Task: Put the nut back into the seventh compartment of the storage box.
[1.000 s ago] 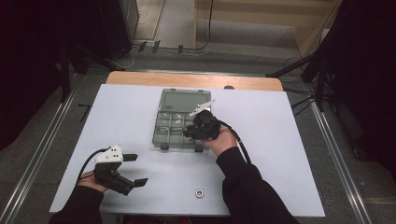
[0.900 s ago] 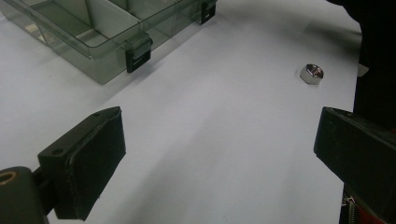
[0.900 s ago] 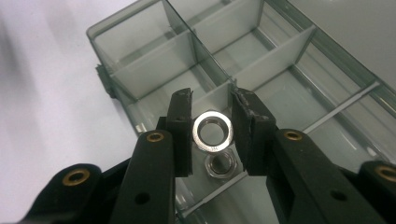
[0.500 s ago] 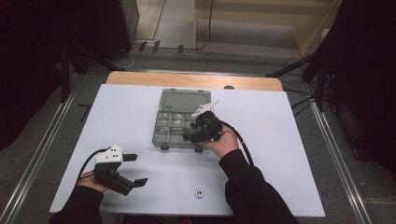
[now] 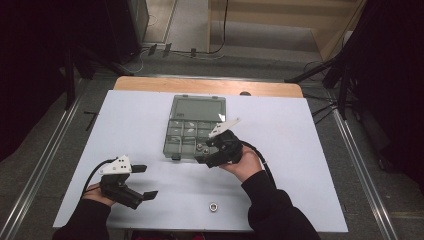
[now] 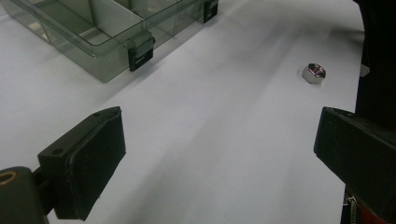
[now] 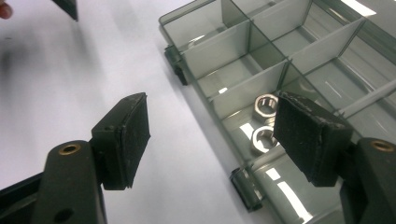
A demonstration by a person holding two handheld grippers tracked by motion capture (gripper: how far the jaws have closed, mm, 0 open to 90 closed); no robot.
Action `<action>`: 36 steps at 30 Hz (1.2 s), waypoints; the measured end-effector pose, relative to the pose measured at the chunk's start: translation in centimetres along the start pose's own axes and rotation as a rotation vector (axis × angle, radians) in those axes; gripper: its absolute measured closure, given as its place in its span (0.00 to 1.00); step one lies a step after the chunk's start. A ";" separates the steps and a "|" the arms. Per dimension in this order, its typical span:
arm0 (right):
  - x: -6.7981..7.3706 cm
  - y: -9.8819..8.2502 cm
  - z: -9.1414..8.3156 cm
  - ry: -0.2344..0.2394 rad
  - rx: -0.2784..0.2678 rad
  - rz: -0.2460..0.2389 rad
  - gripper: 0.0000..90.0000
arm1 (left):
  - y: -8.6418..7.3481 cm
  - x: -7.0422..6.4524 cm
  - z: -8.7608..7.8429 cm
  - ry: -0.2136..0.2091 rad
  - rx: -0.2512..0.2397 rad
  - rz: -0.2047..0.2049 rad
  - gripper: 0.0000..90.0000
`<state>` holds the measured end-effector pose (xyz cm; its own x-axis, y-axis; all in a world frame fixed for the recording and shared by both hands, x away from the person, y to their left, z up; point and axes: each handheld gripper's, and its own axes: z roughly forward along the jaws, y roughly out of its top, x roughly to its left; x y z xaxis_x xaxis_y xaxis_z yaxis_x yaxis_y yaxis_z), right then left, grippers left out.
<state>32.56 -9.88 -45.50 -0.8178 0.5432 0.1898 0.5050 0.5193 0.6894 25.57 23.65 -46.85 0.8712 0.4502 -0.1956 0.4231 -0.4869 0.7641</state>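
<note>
Right tongs (image 7: 210, 130) open by organizer box (image 5: 195, 131), loose nut (image 5: 213, 205) near front edge

We find the clear plastic compartment box (image 5: 195, 127) mid-table on the white tabletop (image 5: 300, 150), lid back. Two steel hex nuts (image 7: 262, 122) lie in its near right compartment. A third steel hex nut (image 5: 213, 205) lies alone near the front edge, well apart.

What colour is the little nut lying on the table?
Shiny silver. The nut shows best in the left gripper view.
</note>
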 end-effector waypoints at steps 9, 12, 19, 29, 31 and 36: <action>0.8 -1.6 -1.3 0.042 -0.050 0.008 0.29 | 0.0 0.1 0.0 0.004 0.007 -0.003 0.02; 1.1 -2.0 -1.6 0.060 -0.060 0.015 0.29 | 0.0 0.1 0.0 0.002 0.005 -0.002 0.02; 1.9 -3.0 -2.4 0.095 -0.066 0.004 0.29 | 0.0 0.0 0.0 0.000 0.002 -0.002 0.02; 3.2 -4.6 -3.6 0.083 -0.061 -0.055 0.28 | 0.1 -0.1 0.1 -0.004 -0.001 0.000 0.02; 3.3 -5.0 -3.7 0.092 -0.056 -0.048 0.27 | 0.1 -0.2 0.1 -0.003 0.000 -0.002 0.02; 3.4 -6.0 -3.9 0.111 -0.062 -0.048 0.25 | 0.1 -0.1 0.1 -0.003 0.004 -0.001 0.03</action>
<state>25.64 -13.69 -46.26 -0.8679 0.4406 0.2296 0.4495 0.4995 0.7406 25.51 23.49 -46.84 0.8712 0.4490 -0.1983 0.4254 -0.4892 0.7614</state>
